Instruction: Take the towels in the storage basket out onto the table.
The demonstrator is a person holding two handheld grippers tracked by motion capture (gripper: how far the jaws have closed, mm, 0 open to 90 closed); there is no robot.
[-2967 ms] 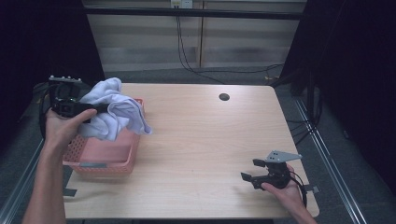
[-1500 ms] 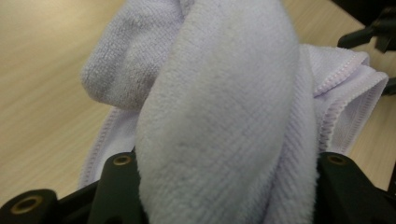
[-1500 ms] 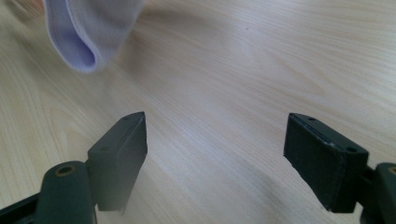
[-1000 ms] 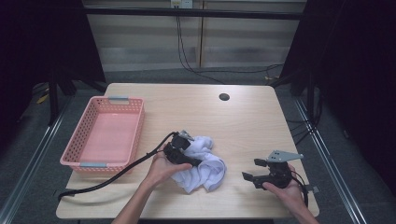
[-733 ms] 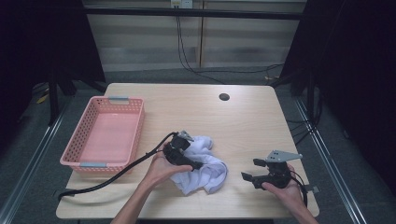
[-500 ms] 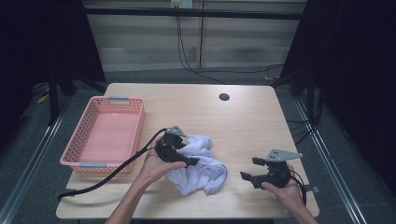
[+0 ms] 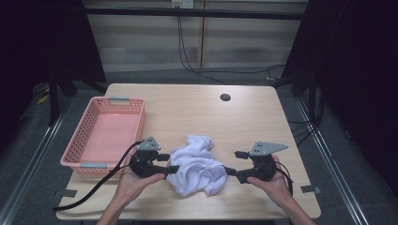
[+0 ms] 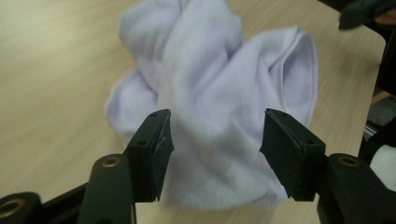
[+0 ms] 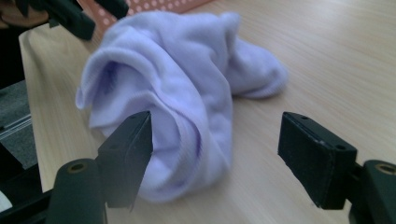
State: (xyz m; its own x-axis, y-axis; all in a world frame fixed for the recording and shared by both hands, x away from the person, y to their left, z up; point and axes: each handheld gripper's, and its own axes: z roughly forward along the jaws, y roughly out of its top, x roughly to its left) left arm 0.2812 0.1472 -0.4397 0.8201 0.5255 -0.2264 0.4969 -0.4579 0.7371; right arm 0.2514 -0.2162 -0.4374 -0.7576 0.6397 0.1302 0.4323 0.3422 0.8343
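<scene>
My left gripper (image 7: pixel 172 168) has its jaws apart around the near left edge of the crumpled white cloth (image 7: pixel 197 165), having just been closing, with fabric between the pads but not yet pinched; my right gripper (image 7: pixel 228 171) stands wide at the cloth's right side, its jaws also narrowing a little, gripping nothing. The cloth lies bunched on the surface (image 7: pixel 197 108) between both grippers, right of the pink basket (image 7: pixel 101 136). I judge I'm taking hold to spread it, so next each gripper must close on an edge.
</scene>
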